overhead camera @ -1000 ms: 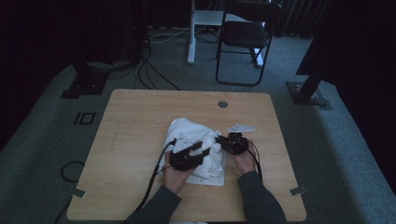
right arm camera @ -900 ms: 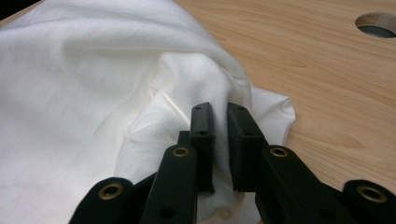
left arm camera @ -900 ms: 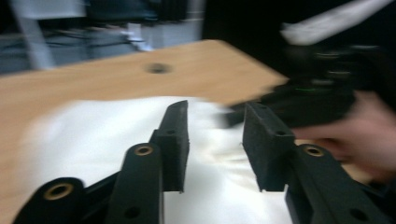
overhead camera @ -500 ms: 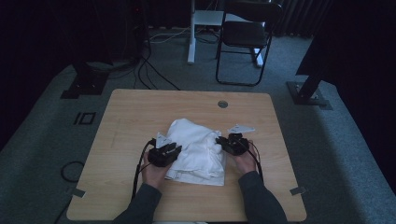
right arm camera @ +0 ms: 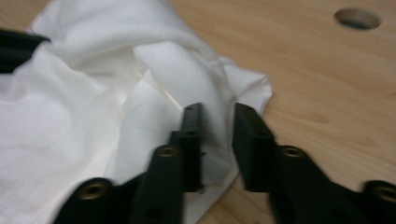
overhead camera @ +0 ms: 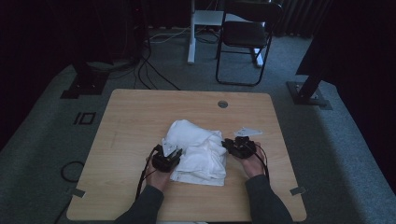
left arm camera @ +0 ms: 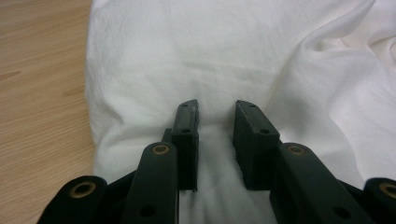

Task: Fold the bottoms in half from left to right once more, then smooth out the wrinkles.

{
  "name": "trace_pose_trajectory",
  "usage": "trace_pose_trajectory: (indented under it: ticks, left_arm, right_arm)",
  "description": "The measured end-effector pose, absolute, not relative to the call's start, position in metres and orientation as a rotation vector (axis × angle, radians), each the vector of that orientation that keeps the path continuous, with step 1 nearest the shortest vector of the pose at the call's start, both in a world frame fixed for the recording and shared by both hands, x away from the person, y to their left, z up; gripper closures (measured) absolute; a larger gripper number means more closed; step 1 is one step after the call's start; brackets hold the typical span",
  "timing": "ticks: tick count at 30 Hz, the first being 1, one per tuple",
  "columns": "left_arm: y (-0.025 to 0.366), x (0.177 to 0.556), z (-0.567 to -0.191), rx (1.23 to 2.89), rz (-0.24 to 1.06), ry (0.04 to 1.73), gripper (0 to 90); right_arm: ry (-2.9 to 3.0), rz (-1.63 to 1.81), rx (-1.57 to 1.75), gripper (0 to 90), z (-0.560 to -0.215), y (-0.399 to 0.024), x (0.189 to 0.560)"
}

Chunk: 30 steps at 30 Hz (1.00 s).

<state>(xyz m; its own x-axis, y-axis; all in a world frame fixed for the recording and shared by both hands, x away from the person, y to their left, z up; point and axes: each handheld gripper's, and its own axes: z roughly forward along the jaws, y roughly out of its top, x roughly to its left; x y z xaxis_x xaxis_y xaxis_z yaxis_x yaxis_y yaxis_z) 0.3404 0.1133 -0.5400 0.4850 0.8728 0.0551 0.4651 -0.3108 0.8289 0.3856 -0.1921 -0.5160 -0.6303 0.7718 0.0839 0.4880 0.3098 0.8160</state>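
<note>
Left hand-held gripper (overhead camera: pixel 173 154) now lower at the white cloth's (overhead camera: pixel 198 149) left edge, jaws narrowing, ungripped; right hand-held gripper (overhead camera: pixel 229 144) loosening.

Your high view looks down on the worktop (overhead camera: pixel 140 121); both gripper views sit close, sharing the white cloth (left arm camera: pixel 196 60).

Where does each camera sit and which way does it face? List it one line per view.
High view: above the person's side, looking forward and down on the table; forearms, both hands show.
Left gripper view: rides the left gripper, looking along its fingers at the white cloth.
Right gripper view: rides the right gripper, facing the cloth's edge.
Shared: the cloth and wooden tabletop.
</note>
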Motion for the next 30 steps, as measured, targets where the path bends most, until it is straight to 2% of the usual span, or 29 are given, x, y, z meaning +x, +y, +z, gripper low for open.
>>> trace_pose_trajectory:
  ticks: [2,3,6,13,14,15,18,19,27,30]
  left_arm:
    - [0.113,0.341,-0.54,1.943,0.656,1.114,71.1]
    - [0.113,0.341,-0.54,1.943,0.656,1.114,71.1]
    - [0.112,0.34,-0.541,1.933,0.672,1.122,71.3]
    - [0.113,0.339,-0.543,1.914,0.672,1.129,71.6]
    - [0.113,0.339,-0.543,1.914,0.672,1.129,71.7]
    - [0.113,0.339,-0.543,1.914,0.673,1.129,71.7]
    - [0.112,0.339,-0.542,1.916,0.676,1.14,72.4]
    - [0.112,0.339,-0.542,1.916,0.678,1.14,72.7]
    - [0.111,0.338,-0.543,1.93,0.676,1.137,75.8]
    - [0.112,0.338,-0.543,1.923,0.674,1.144,76.0]
  right_arm:
    - [2.218,1.27,1.132,63.2,-0.509,-0.195,0.383]
    - [2.218,1.27,1.132,63.2,-0.509,-0.195,0.383]
    - [2.179,1.388,1.085,51.1,-0.493,-0.19,0.383]
    - [2.259,1.302,1.053,48.4,-0.497,-0.158,0.396]
    - [2.273,1.286,1.066,49.2,-0.501,-0.155,0.398]
    - [2.28,1.271,1.076,53.9,-0.504,-0.154,0.399]
    - [2.3,1.245,1.075,76.3,-0.508,-0.153,0.397]
    - [2.298,1.231,1.071,79.1,-0.507,-0.155,0.395]
    - [2.288,1.238,1.046,81.5,-0.501,-0.183,0.376]
    - [2.249,1.225,1.094,86.9,-0.504,-0.207,0.369]
